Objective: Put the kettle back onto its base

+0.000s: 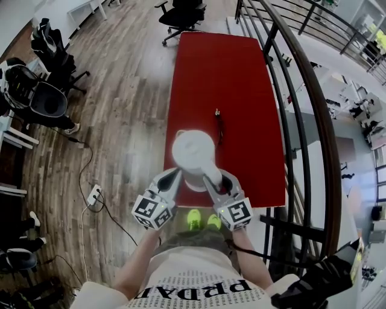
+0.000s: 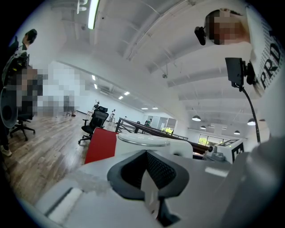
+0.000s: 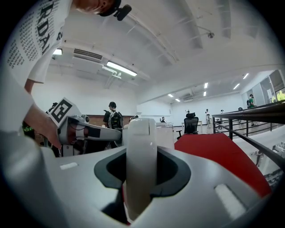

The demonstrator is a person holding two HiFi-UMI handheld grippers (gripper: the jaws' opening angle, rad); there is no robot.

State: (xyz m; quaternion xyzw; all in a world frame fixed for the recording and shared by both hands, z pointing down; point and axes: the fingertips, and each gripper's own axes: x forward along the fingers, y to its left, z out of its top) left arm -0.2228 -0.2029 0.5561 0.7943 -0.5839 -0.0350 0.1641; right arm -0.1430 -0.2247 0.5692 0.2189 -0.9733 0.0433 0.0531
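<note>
R claw (image 3: 141, 160) clamped on the upright handle of the white plastic kettle (image 1: 194, 154), held over the near end of the red rectangular bench (image 1: 241, 90). L claw (image 2: 147, 167) looks shut and empty, at kettle's left side. Base not visible, prob. under kettle. Keep level, lower straight, centre before release.

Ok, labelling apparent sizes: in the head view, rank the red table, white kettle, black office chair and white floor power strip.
1. red table
2. white kettle and black office chair, too alike: kettle nearer, chair cropped
3. white power strip
</note>
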